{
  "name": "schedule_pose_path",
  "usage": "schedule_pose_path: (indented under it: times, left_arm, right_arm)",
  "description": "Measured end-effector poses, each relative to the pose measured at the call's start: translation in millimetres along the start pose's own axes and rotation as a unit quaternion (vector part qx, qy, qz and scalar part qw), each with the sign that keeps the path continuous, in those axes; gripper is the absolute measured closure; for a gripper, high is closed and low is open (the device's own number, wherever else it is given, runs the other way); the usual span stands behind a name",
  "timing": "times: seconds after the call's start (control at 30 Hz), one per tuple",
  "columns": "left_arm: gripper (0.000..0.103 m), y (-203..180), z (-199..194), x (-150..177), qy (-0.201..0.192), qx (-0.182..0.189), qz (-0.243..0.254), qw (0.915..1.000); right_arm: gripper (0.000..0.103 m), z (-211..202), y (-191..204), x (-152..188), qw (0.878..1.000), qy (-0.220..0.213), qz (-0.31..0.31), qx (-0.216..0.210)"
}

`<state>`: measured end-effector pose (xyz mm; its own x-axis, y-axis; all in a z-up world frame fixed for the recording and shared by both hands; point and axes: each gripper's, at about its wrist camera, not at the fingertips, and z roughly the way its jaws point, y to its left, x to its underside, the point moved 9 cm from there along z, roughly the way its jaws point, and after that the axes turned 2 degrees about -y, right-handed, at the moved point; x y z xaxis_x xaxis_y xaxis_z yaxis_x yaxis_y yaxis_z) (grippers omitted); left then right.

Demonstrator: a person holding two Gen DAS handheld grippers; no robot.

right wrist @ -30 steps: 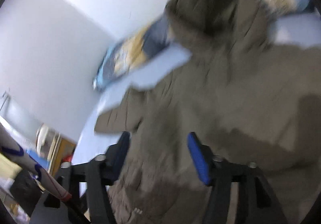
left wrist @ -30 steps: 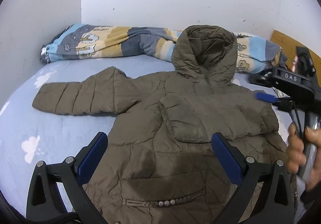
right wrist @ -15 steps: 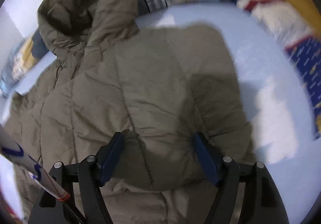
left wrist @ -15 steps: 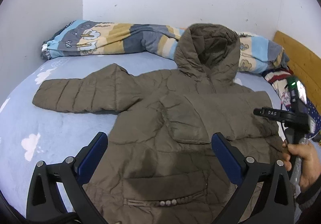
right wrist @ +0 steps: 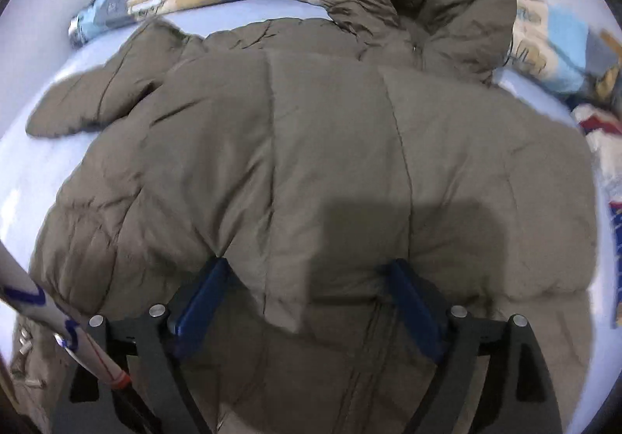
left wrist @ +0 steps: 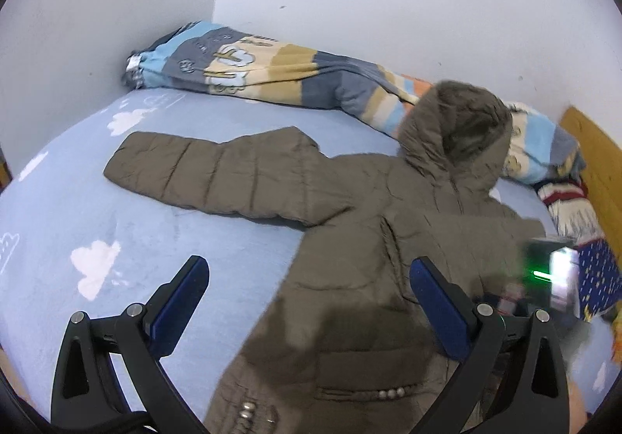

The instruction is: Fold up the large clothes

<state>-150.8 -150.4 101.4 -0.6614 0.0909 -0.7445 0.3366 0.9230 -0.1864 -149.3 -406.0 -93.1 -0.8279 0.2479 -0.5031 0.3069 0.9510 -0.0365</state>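
An olive-brown hooded puffer jacket [left wrist: 373, 259] lies flat on a light-blue bed sheet [left wrist: 77, 224]. Its left sleeve [left wrist: 217, 173] stretches out to the left; the right sleeve is folded across the chest [right wrist: 350, 146]. The hood [left wrist: 455, 126] rests against the rolled blanket. My left gripper [left wrist: 309, 298] is open and empty, above the jacket's lower left side. My right gripper [right wrist: 307, 294] is open, low over the folded sleeve, its blue pads [right wrist: 202, 298] touching the fabric. The right gripper's body shows blurred at the right of the left wrist view.
A striped cartoon blanket [left wrist: 272, 72] lies rolled along the back wall. A wooden headboard [left wrist: 594, 161] and patterned cloths [left wrist: 575, 208] sit at the right. White walls meet behind the bed. A white pole with blue marks [right wrist: 58, 329] crosses the right wrist view's lower left.
My left gripper has swung left, so more sheet and the outstretched sleeve show. My right gripper has dropped closer onto the folded sleeve and turned toward the hood.
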Motion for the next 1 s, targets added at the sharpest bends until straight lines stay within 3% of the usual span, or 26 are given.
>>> schedule_pose_path:
  times: [0.07,0.17,0.3,0.4,0.47,0.57,0.67,0.73,0.83,1.0]
  left_arm:
    - [0.0,13.9,1.4,-10.5,-0.006,-0.01,-0.014,0.9998]
    - [0.0,38.2,11.2,-24.9,-0.003,-0.022,-0.034,0.9992]
    - [0.0,82.2,32.6,-40.0,0.011,-0.031,-0.075,0.9966]
    - [0.0,125.8,51.2,-48.6,0.018,-0.056,-0.102,0.9931]
    - [0.0,155.7,60.2,-53.8,0.017,-0.078,-0.119,0.9897]
    - [0.0,205.6,77.8,-58.5,0.019,-0.094,-0.151,0.9839]
    - [0.005,256.1,101.7,-51.8,0.026,-0.078,-0.219,0.9723]
    - [0.024,285.9,119.4,-40.5,0.029,-0.045,-0.295,0.9541]
    - [0.027,315.0,138.6,-33.1,0.02,-0.01,-0.366,0.9302]
    - [0.027,337.0,160.8,-37.5,-0.001,0.001,-0.393,0.9195]
  right_arm:
    - [0.015,-37.7,1.3,-2.0,0.999,-0.02,-0.001,-0.033]
    - [0.014,-93.7,-12.6,-2.8,0.997,-0.058,0.01,-0.042]
    - [0.012,-142.7,-23.2,19.0,0.991,-0.101,0.036,-0.074]
    - [0.012,-138.6,-21.2,34.4,0.991,-0.116,0.014,-0.066]
    - [0.012,-119.0,-16.0,30.8,0.994,-0.093,0.006,-0.058]
    - [0.015,-107.5,-8.1,30.5,0.992,-0.083,0.017,-0.089]
    - [0.015,-104.4,-9.5,30.1,0.993,-0.084,0.004,-0.082]
    - [0.015,-104.4,-10.7,30.8,0.993,-0.084,0.0,-0.078]
    - [0.015,-105.0,-11.6,31.4,0.992,-0.083,0.011,-0.091]
    - [0.015,-97.9,-10.1,31.7,0.992,-0.073,0.018,-0.1]
